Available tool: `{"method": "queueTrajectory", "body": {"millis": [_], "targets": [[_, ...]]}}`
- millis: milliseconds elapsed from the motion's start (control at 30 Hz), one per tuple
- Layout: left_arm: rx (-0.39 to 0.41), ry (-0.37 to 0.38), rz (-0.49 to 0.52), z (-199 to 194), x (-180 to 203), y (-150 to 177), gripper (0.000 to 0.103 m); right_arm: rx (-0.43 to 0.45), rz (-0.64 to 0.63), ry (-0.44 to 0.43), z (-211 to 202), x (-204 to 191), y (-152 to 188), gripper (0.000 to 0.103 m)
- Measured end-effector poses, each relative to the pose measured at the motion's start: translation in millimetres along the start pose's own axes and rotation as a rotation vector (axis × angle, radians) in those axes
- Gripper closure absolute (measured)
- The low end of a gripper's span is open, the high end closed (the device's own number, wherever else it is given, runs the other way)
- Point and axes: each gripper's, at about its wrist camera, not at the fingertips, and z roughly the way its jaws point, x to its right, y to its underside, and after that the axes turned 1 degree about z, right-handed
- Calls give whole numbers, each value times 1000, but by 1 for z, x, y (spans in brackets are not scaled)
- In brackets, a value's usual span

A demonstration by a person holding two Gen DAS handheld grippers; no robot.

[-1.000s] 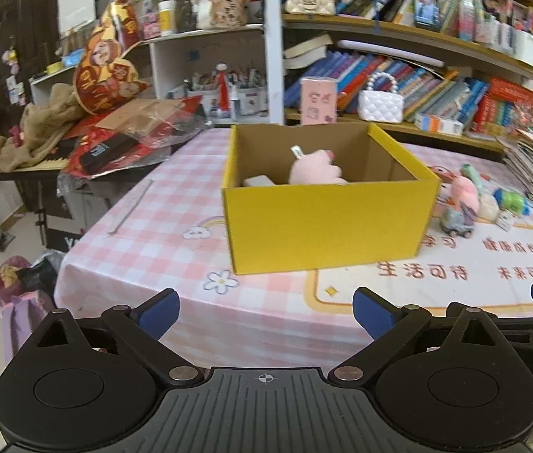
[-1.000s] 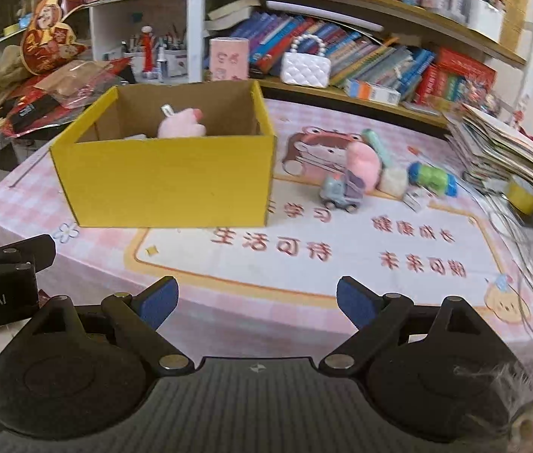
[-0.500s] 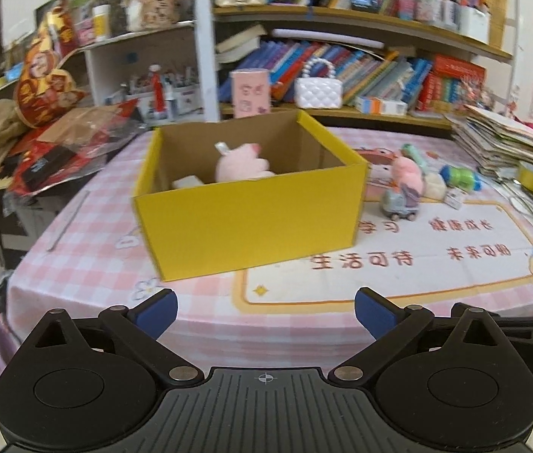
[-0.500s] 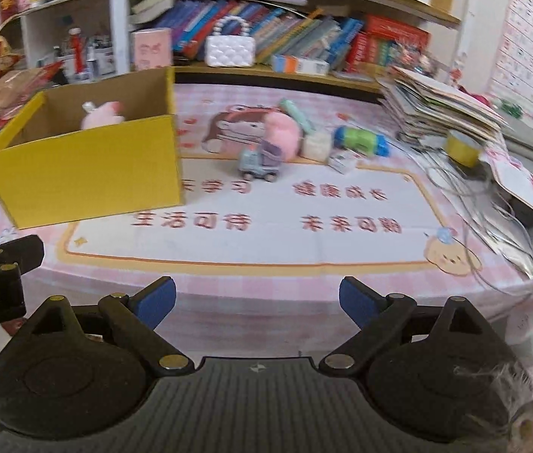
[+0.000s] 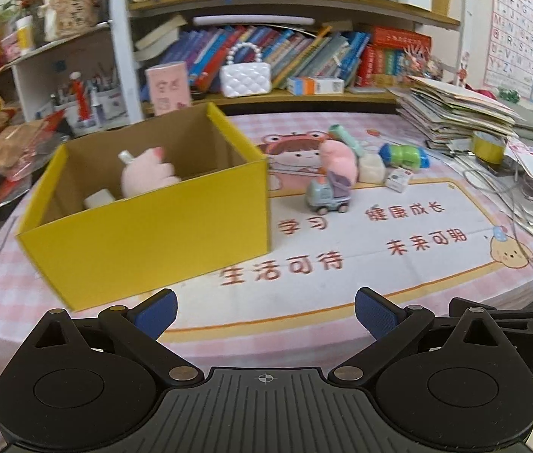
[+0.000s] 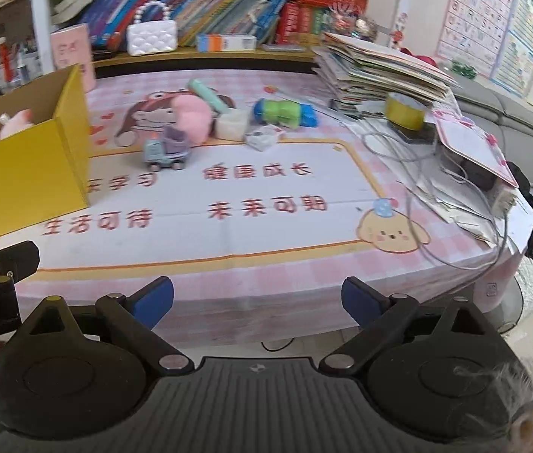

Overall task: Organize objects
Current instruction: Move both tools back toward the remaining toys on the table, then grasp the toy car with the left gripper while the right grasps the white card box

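Several loose toys sit centre frame on the printed mat [image 5: 379, 226]: toy truck [image 5: 327, 197] side-on, nose pointing left; pink plush [image 5: 338, 156] and green-blue toy [image 5: 404, 155] behind it. Yellow cardboard box [image 5: 145, 234], left, holds a partly hidden pink plush pig [image 5: 145, 173]. Mat text: 学习, 健康成长. Left gripper [image 5: 264, 307] and right gripper [image 6: 257, 300] both spread, empty.

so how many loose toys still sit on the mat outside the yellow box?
6, clustered right of the yellow box: toy truck, pink plush, mint tube, white cube, green-blue toy, small white box. More may hide behind them.
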Motion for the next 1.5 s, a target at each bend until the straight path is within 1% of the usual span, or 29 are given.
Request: {"method": "queueTrajectory", "body": {"millis": [133, 267, 533, 700, 767, 800, 833, 867, 900, 933, 967, 1000, 1167, 1333, 1500], "targets": [[-12, 24, 18, 13, 16, -10, 2, -9, 24, 11, 12, 18, -11, 5], [-7, 53, 23, 25, 31, -20, 1, -3, 36, 13, 23, 30, -23, 5], [-12, 47, -2, 54, 56, -44, 2, 6, 47, -16, 53, 58, -54, 4], [-16, 23, -40, 75, 69, -58, 3, 20, 38, -62, 76, 74, -77, 4], [-16, 9, -47, 83, 74, -64, 4, 22, 29, -82, 85, 78, -85, 7], [-15, 0, -49, 86, 77, -67, 6, 23, 27, -98, 90, 81, -89, 7], [-16, -10, -51, 90, 80, -70, 8, 25, 28, -108, 94, 83, -93, 12], [-20, -19, -51, 94, 82, -74, 12, 28, 31, -117, 98, 85, -96, 20], [-24, -30, -51, 98, 84, -77, 19, 33, 38, -127, 101, 87, -100, 24], [-28, -40, -49, 101, 88, -81, 22, 35, 47, -135, 105, 91, -104, 31], [-30, -49, -46, 106, 91, -85, 26, 37, 57, -137, 109, 93, -108, 33], [-29, -56, -45, 110, 93, -88, 27, 38, 62, -140, 113, 95, -111, 33], [-41, -102, -52, 139, 98, -101, 27, 31, 48, -181, 134, 98, -123, 33], [-93, -133, -68, 178, 100, -102, 27, 30, 14, -202, 154, 98, -134, 34], [-133, -151, -100, 207, 97, -104, 27, 26, -41, -246, 176, 93, -145, 34]]}}
